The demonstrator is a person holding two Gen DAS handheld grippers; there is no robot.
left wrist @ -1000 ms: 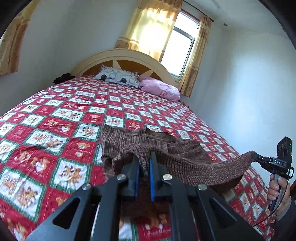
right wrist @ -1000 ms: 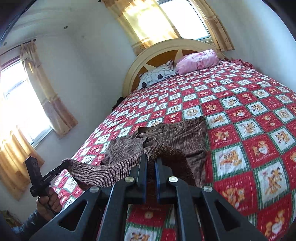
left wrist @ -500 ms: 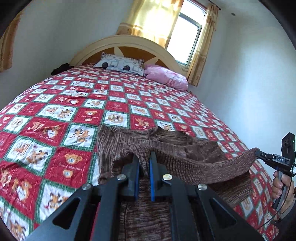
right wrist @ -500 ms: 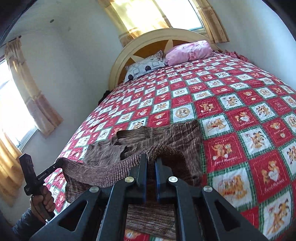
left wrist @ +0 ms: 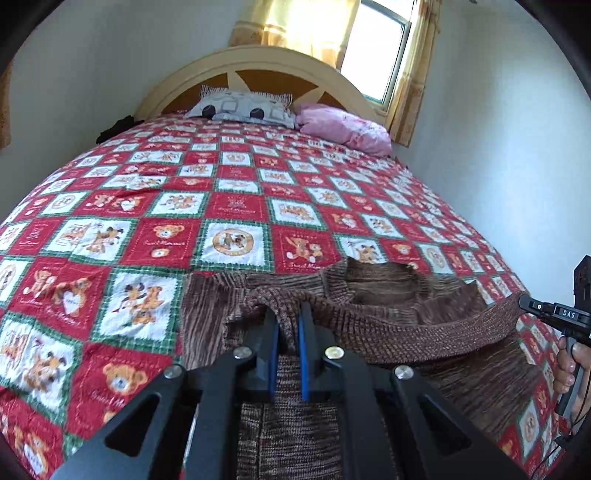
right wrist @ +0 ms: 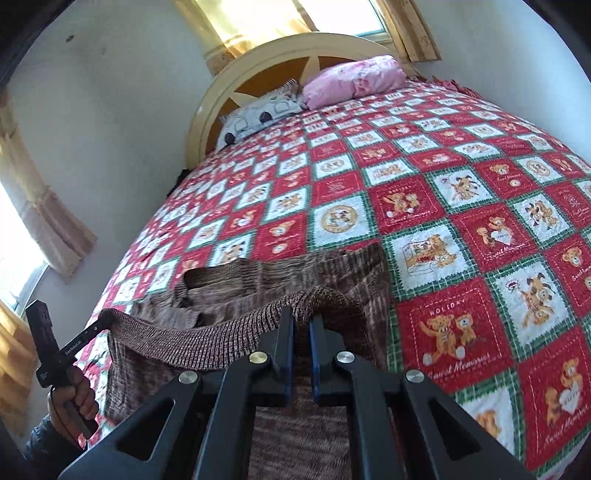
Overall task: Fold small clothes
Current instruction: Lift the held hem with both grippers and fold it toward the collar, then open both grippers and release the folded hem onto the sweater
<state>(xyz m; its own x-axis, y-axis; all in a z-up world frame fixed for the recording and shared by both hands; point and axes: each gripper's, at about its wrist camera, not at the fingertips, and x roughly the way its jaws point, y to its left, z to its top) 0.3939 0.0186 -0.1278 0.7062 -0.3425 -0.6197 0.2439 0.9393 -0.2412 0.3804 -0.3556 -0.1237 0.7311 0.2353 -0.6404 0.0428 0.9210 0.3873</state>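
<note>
A brown knit sweater point(left wrist: 388, 325) lies on the bed near its foot edge, about midway across, partly doubled over itself. Its ribbed hem band is lifted off the lower layer and stretched as a taut strip between the two grippers, while the neckline and the rest of the body rest flat on the quilt beyond it.

The left gripper point(left wrist: 287, 321) has its blue-padded fingers point(left wrist: 274, 354) pressed nearly together, pinching one end of that hem. The right gripper point(right wrist: 301, 325) is likewise closed tight on the other end of the hem; in the left wrist view it shows at the right edge point(left wrist: 524, 303), its tip clamping the fabric, held by a hand point(left wrist: 570, 365). In the right wrist view the left gripper appears at the lower left, gripped by the other hand point(right wrist: 74, 398) in a dark sleeve.

The sweater sits on a red, white and green patchwork quilt point(left wrist: 236, 206) printed with teddy bears, covering the whole bed. At the head edge lie a grey patterned pillow point(left wrist: 243, 107) and, beside it, a pink pillow point(left wrist: 343, 127), against a cream arched headboard point(left wrist: 258, 62). A window with yellow curtains point(left wrist: 306, 22) stands behind the headboard
</note>
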